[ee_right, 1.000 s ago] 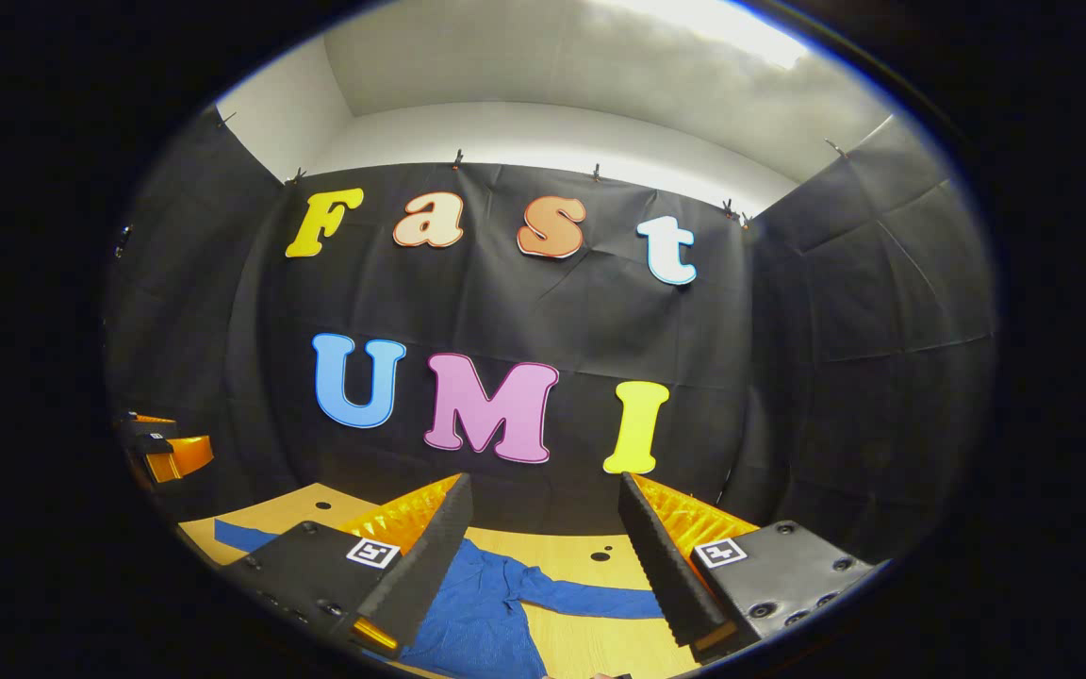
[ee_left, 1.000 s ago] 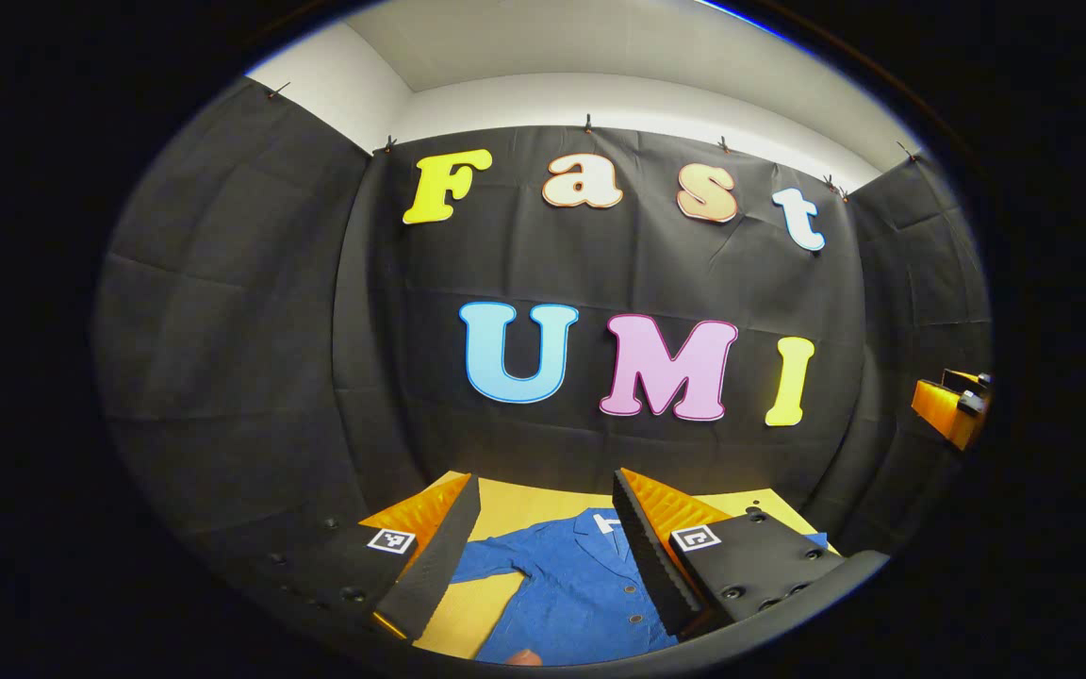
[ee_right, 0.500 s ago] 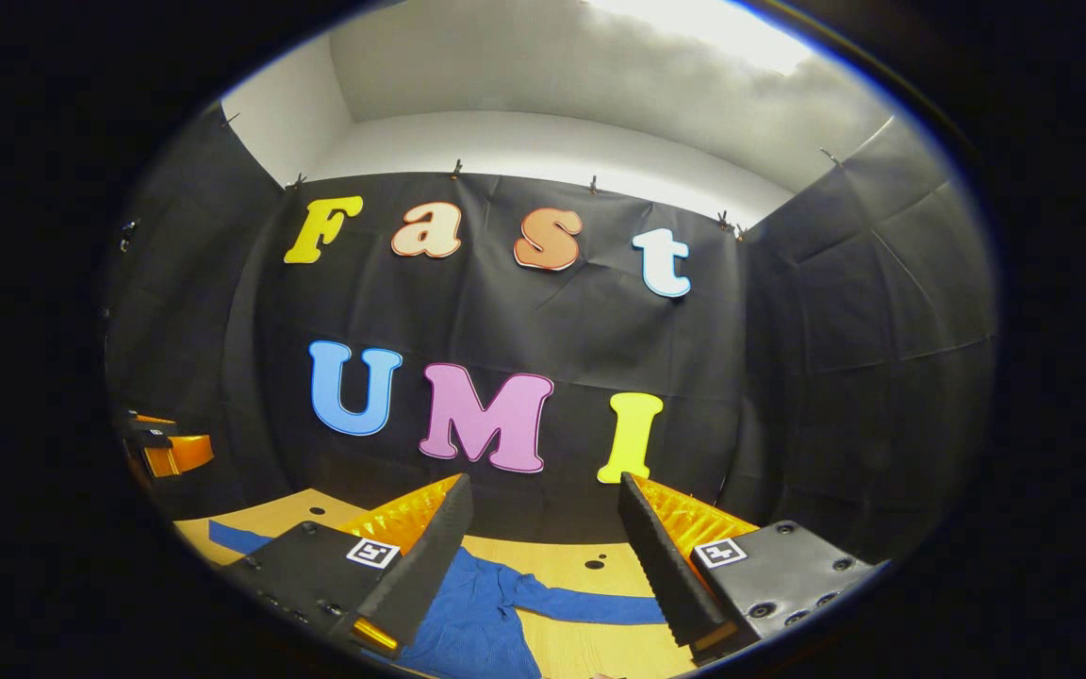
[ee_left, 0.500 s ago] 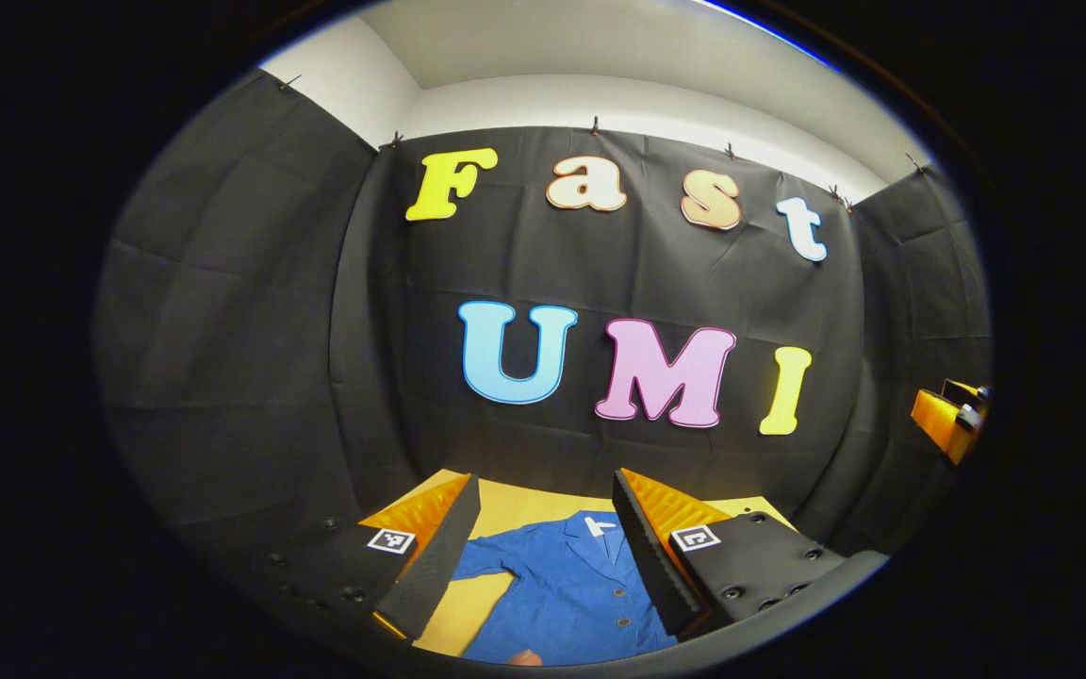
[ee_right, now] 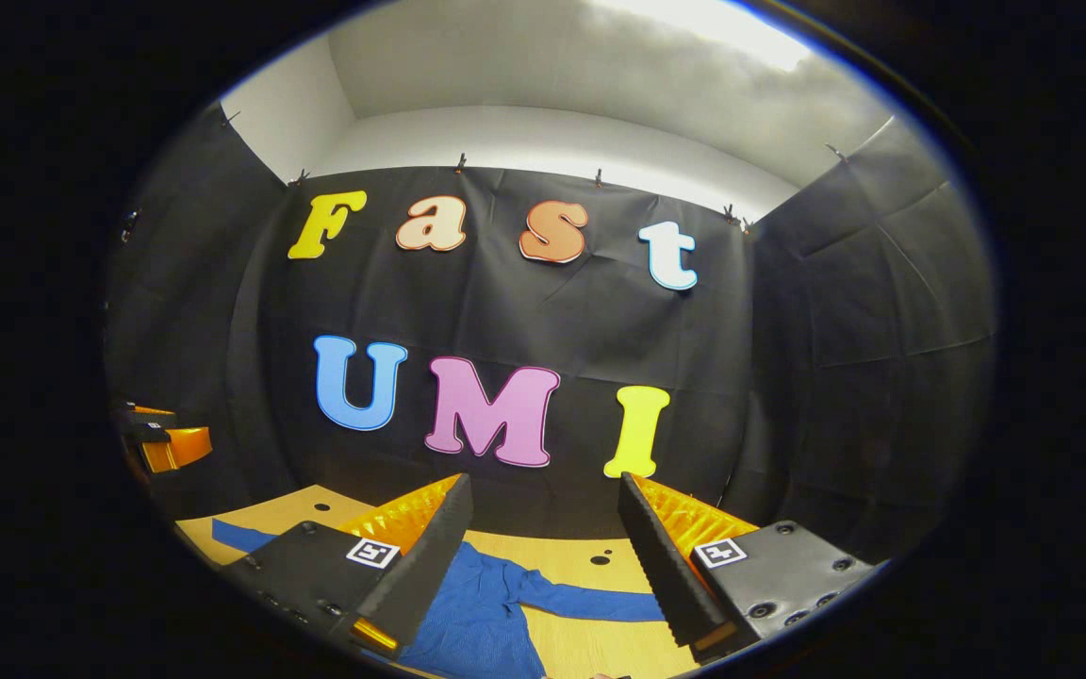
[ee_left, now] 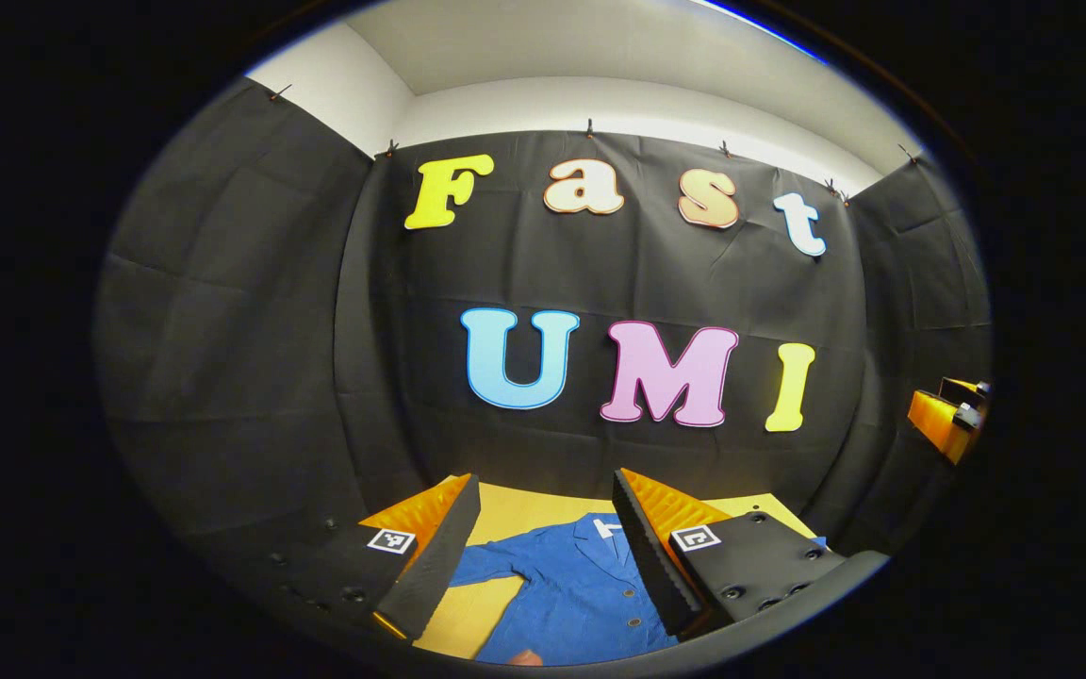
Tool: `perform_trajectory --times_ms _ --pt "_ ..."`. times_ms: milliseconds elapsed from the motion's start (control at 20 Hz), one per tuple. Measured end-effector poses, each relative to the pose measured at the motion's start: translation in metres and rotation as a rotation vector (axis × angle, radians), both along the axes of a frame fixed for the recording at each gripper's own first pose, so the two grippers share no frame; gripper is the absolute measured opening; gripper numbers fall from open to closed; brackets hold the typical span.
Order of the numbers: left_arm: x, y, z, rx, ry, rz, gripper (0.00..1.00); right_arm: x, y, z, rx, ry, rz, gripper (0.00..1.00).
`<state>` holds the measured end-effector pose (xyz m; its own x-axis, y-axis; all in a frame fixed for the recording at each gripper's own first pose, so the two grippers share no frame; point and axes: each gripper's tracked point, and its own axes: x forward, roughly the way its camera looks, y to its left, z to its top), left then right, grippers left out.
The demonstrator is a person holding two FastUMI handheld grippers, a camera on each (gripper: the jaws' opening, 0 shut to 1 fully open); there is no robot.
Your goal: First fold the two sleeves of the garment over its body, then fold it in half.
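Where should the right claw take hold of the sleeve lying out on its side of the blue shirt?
Probably near the cuff end of the sleeve, which lies flat and stretched sideways on the wooden table, away from the shirt body. Bring the open right claw down from above, fingers across the sleeve's narrow width, and pinch there; its free end can then swing over the body.

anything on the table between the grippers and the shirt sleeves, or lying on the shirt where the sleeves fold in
Nothing visible. The blue shirt lies flat on the table, sleeves spread. The left gripper and right gripper are open above it, and its visible front looks bare.
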<state>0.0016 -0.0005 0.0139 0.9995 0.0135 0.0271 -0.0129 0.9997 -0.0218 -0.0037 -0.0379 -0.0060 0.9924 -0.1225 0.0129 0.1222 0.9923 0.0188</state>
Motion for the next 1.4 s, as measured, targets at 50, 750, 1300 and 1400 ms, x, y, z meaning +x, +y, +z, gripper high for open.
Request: perform_trajectory --times_ms 50,750,1300,1400 --pt "-0.001 -0.001 0.001 0.004 0.000 0.001 0.81 0.000 0.000 -0.001 0.004 0.003 0.002 0.98" --pt "-0.006 -0.013 0.002 0.025 -0.003 -0.005 0.81 -0.006 -0.024 -0.004 0.015 0.012 -0.034 0.95" --pt "-0.004 -0.010 0.000 0.022 -0.002 0.007 0.81 -0.005 -0.029 -0.011 0.020 0.022 -0.043 0.97" --pt "-0.005 -0.010 0.000 0.023 -0.002 0.008 0.81 -0.004 -0.028 -0.011 0.019 0.022 -0.041 0.97"
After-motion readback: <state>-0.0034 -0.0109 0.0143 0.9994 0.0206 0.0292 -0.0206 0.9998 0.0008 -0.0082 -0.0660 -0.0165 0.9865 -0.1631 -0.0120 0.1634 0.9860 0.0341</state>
